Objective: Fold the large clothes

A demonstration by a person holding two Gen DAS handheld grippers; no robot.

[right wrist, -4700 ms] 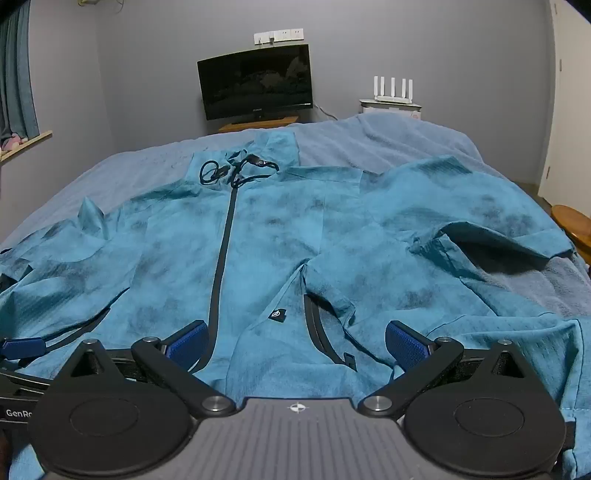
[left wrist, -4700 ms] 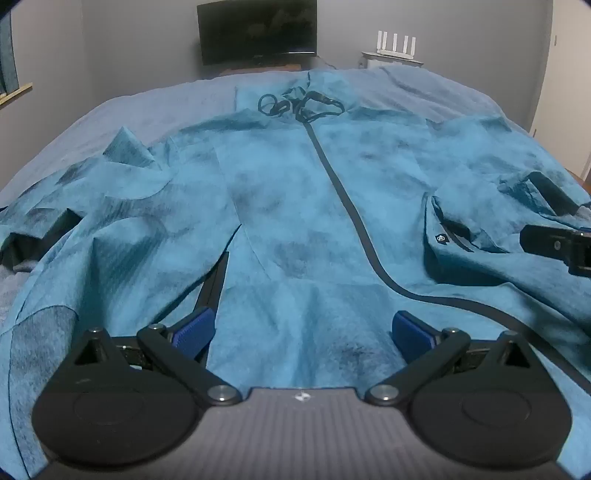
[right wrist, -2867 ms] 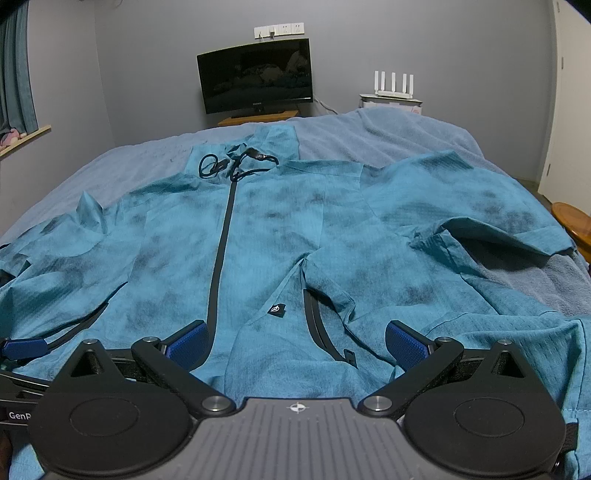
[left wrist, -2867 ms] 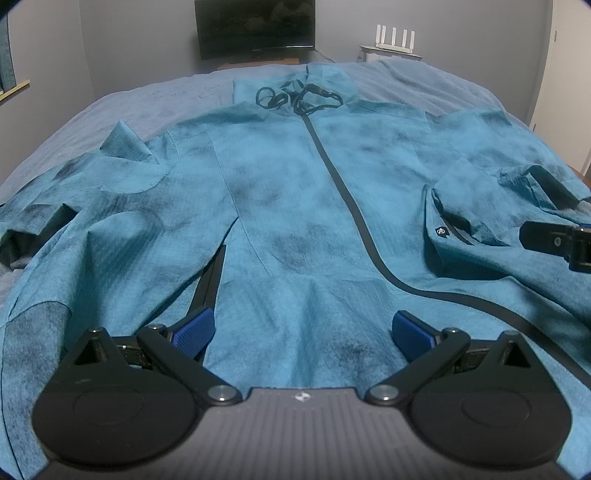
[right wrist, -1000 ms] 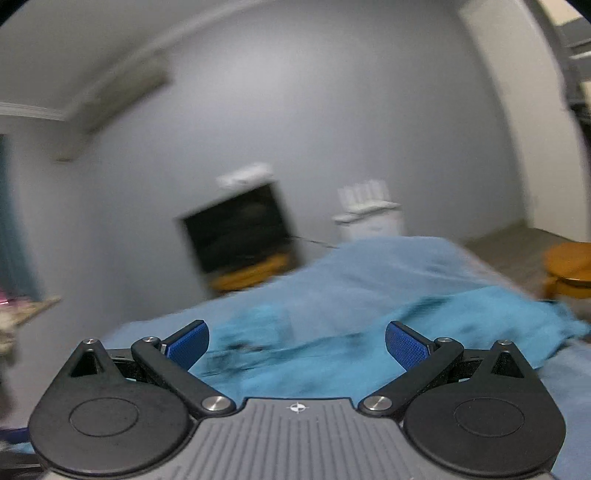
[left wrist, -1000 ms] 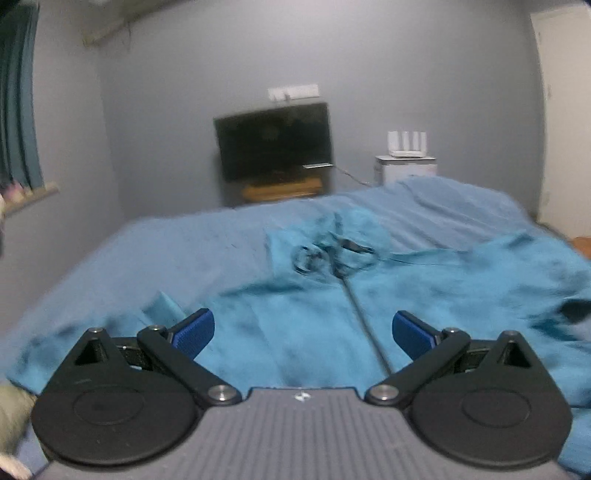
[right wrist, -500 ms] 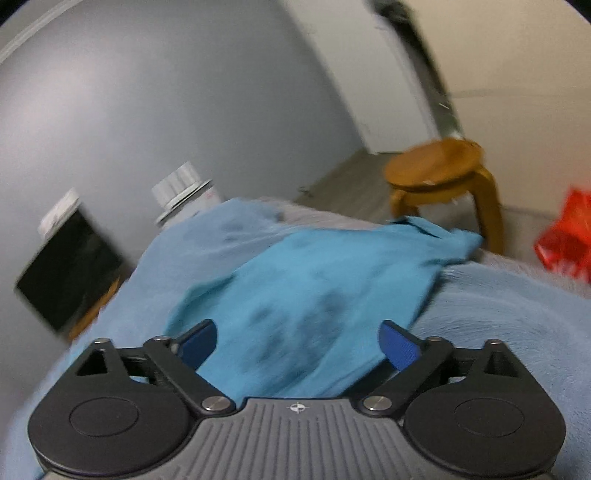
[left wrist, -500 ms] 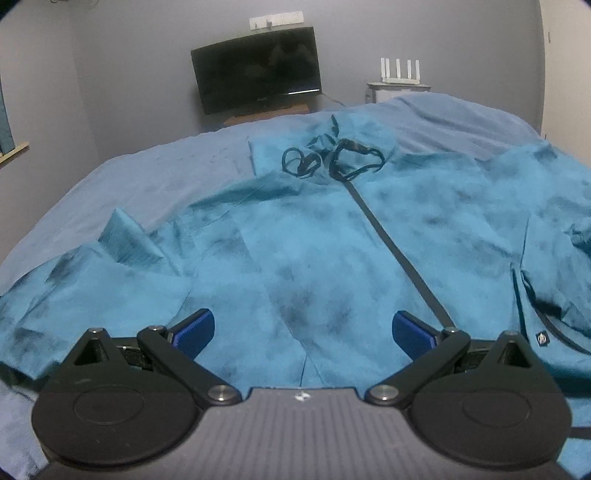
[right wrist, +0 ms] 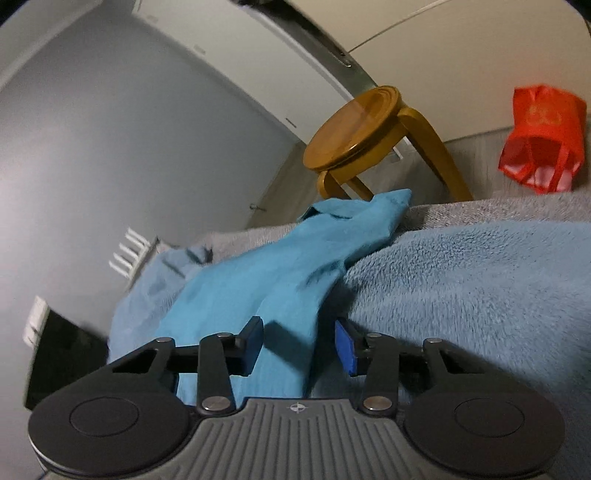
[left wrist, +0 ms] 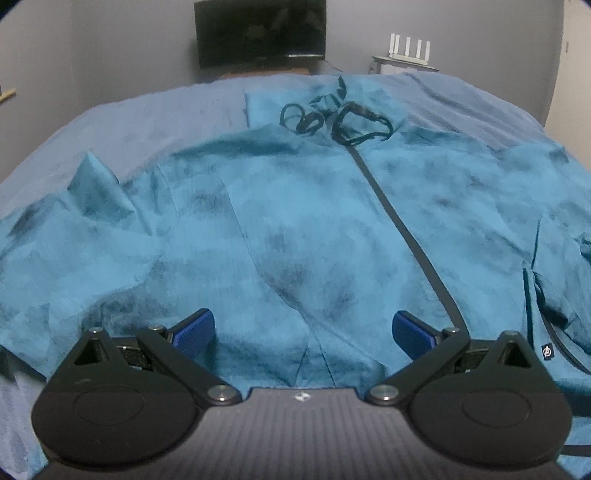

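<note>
A large teal zip-up jacket (left wrist: 295, 221) lies face up and spread out on the bed, its dark zip (left wrist: 406, 229) running up to the hood cords (left wrist: 332, 118). My left gripper (left wrist: 303, 330) hovers open over the jacket's lower front, with nothing between its blue pads. In the right wrist view the picture is rolled. The jacket's sleeve (right wrist: 295, 266) stretches away toward the bed's edge. My right gripper (right wrist: 299, 345) is closing around a raised fold of that sleeve. The fold sits between the jaws, and a gap still shows beside the pads.
A fluffy blue blanket (right wrist: 461, 288) covers the bed (left wrist: 147, 122). A wooden stool (right wrist: 358, 129) and a red bag (right wrist: 539, 136) stand on the floor past the bed's edge. A dark screen (left wrist: 258, 33) and a white router (left wrist: 406, 51) are at the far wall.
My left gripper has dropped closer to the jacket and tilted down. My right gripper has swung to the sleeve at the bed's side, rolled, and its jaws have narrowed around the fabric.
</note>
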